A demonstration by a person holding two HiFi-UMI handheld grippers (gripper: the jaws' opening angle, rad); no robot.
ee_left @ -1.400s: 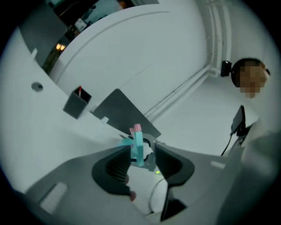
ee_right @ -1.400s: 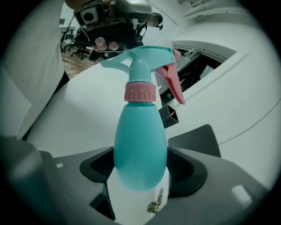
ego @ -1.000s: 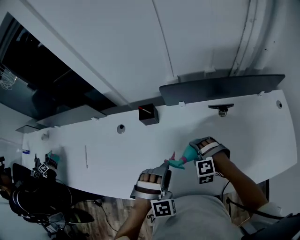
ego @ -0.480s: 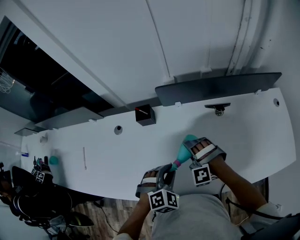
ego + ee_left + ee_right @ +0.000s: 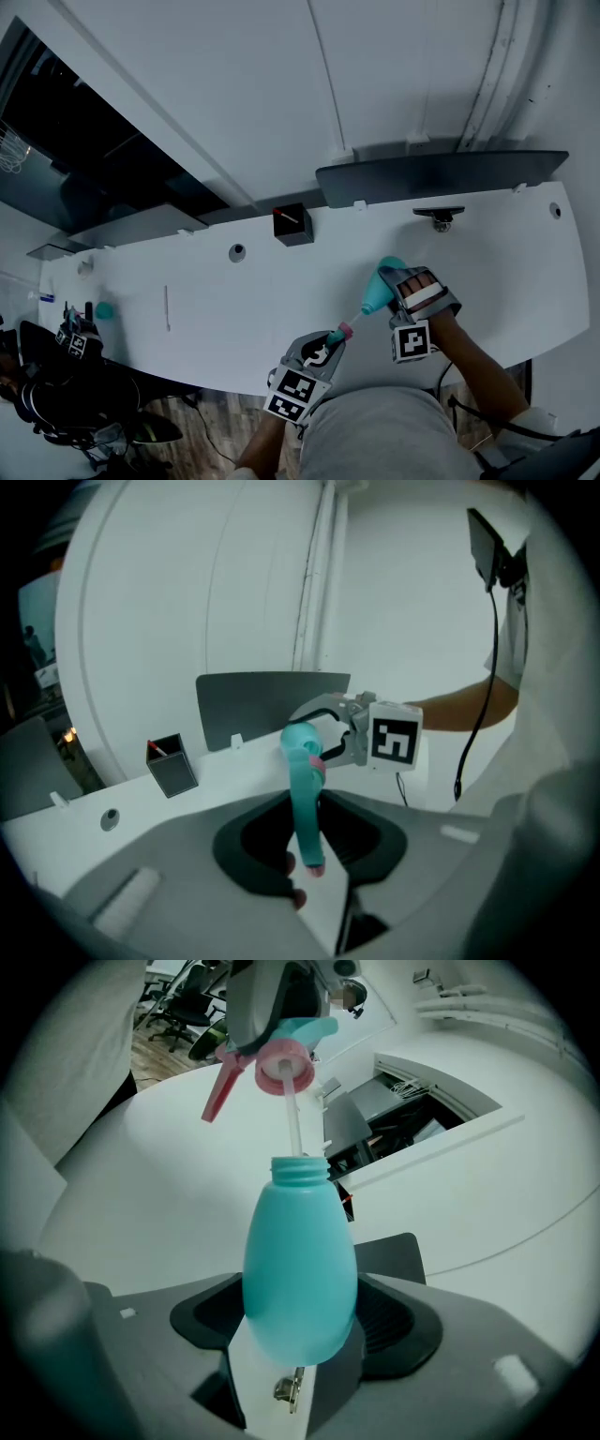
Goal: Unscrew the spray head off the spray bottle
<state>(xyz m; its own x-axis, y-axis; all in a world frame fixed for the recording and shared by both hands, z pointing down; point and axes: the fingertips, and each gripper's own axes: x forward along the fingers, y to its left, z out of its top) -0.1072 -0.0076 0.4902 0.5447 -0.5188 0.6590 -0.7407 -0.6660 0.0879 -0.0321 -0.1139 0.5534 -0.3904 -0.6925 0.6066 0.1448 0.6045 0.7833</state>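
The left gripper (image 5: 330,343) sits at the bench's (image 5: 216,300) near edge, angled up toward the right one. Its jaws have just been closing and now clamp the spray head (image 5: 339,333) (teal top, pink collar and trigger). The right gripper (image 5: 394,283), over the bench and tilted down, is clamped around the teal spray bottle's (image 5: 377,292) belly. The head is off the threaded neck, held just apart, with its white dip tube (image 5: 292,1119) reaching into the open mouth. Each gripper's cube shows a black-and-white square marker (image 5: 410,341). A black box (image 5: 293,225) at the bench's back holds a red-tipped stick.
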